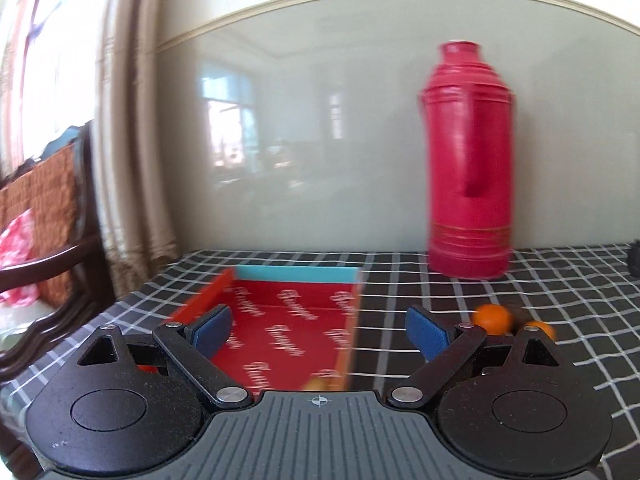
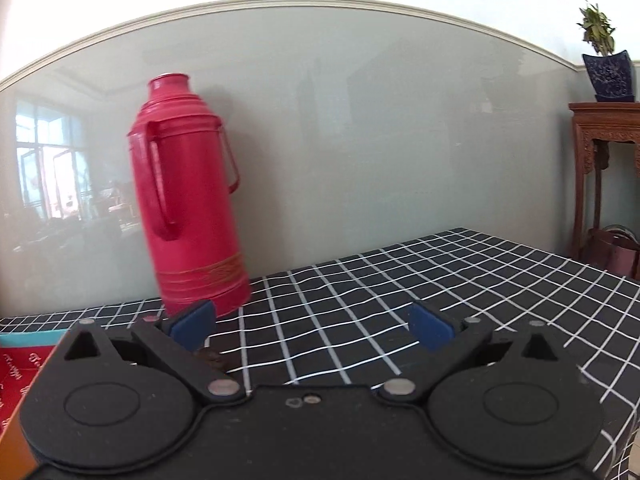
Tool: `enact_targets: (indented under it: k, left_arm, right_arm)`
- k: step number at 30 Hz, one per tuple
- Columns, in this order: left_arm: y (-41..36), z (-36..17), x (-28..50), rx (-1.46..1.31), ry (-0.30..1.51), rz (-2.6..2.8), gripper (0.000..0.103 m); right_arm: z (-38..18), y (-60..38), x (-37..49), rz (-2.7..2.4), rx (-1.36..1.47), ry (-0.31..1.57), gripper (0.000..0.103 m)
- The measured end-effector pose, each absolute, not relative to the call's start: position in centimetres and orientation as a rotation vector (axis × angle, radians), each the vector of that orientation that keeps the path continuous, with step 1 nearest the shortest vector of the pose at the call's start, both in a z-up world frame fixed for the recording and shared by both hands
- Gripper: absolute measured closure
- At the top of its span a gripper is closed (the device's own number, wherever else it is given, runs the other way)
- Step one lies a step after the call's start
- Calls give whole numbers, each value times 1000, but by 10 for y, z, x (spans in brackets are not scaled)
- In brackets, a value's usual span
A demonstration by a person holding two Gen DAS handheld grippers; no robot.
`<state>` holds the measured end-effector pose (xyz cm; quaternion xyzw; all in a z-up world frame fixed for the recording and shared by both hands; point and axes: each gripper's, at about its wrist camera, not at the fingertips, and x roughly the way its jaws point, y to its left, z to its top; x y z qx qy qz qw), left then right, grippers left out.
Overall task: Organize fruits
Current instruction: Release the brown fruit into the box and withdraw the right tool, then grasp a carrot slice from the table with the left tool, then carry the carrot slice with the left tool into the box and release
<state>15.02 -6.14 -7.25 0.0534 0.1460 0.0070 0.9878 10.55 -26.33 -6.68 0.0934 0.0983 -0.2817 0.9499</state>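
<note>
Your table carries a black cloth with a white grid (image 1: 460, 360), set against a glossy grey-green wall. The tall red thermos (image 1: 470, 160) stands upright near the wall, well behind both grippers. The open red box (image 1: 288, 320) with white script and a teal far flap lies left of centre on the cloth; something yellowish sits at its near edge, too blurred to name. Your left gripper (image 1: 318, 330) hangs over the box's right wall, jaws spread wide, nothing between the blue pads (image 1: 426, 334). Your right gripper (image 2: 312, 326) stands over bare cloth, equally wide apart and empty. Two small orange fruits (image 1: 493, 319) rest on the cloth just right of the left gripper, close together, outside the box.
</note>
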Motion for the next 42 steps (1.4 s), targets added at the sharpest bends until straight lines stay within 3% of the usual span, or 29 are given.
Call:
enact_targets:
  k: [7, 19, 20, 23, 28, 29, 36, 42]
  left_arm:
    - [-121, -87, 160, 177, 364, -125, 10]
    - [-144, -115, 208, 78, 532, -127, 10]
    - [-144, -117, 212, 62, 551, -130, 12]
    - [-144, -124, 220, 33, 607, -152, 40]
    - [-145, -130, 223, 27, 630, -134, 57]
    - [-146, -130, 223, 29, 630, -137, 65]
    - [-144, -126, 217, 38, 599, -134, 67]
    - [-142, -108, 196, 115, 440, -80, 67]
  right_arm:
    - [-68, -290, 91, -713, 161, 181, 6]
    - [-67, -320, 76, -809, 160, 156, 6]
    - [-67, -322, 76, -808, 168, 157, 6]
    - [-69, -327, 77, -798, 185, 173, 6]
    - [-72, -328, 80, -764, 202, 200, 6]
    - [-72, -327, 80, -759, 201, 201, 6]
    - [-71, -323, 82, -738, 203, 198, 6]
    - [-71, -319, 84, -732, 198, 199, 6]
